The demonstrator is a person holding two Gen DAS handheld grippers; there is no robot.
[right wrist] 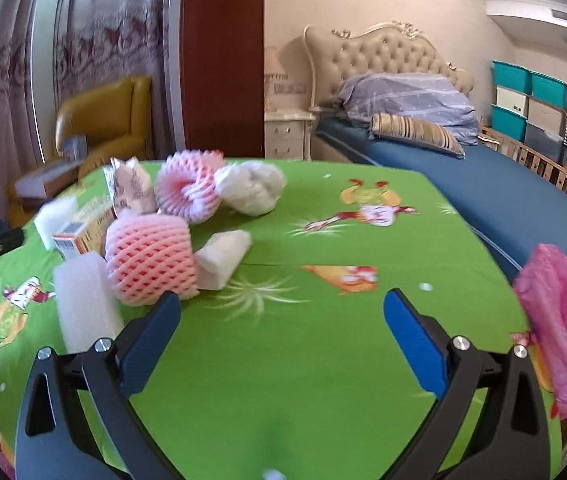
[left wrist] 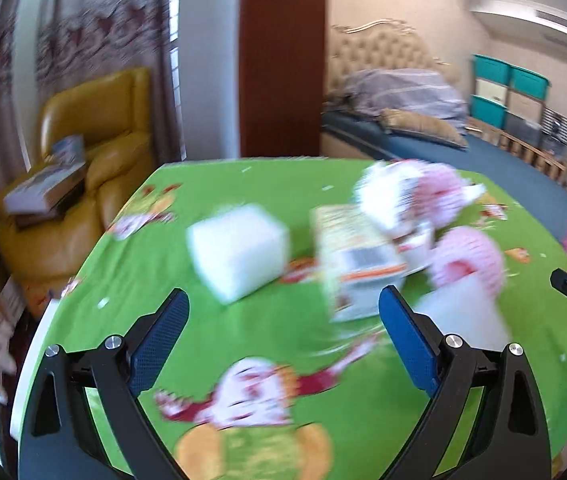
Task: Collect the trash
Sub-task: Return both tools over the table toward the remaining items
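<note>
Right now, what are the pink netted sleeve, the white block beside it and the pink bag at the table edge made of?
Pink netted sleeve: looks like soft foam mesh, matte, with an open diamond lattice.
White block: probably packing foam, matte, slightly fuzzy surface; blur leaves it open.
Pink bag: thin plastic film, translucent and crinkled, with a slight sheen.

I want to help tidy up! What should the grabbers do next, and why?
Probably move the open right gripper toward the pink plastic bag at the table's edge and take hold of it: both grippers are empty, and the foam scraps need somewhere to go.
</note>
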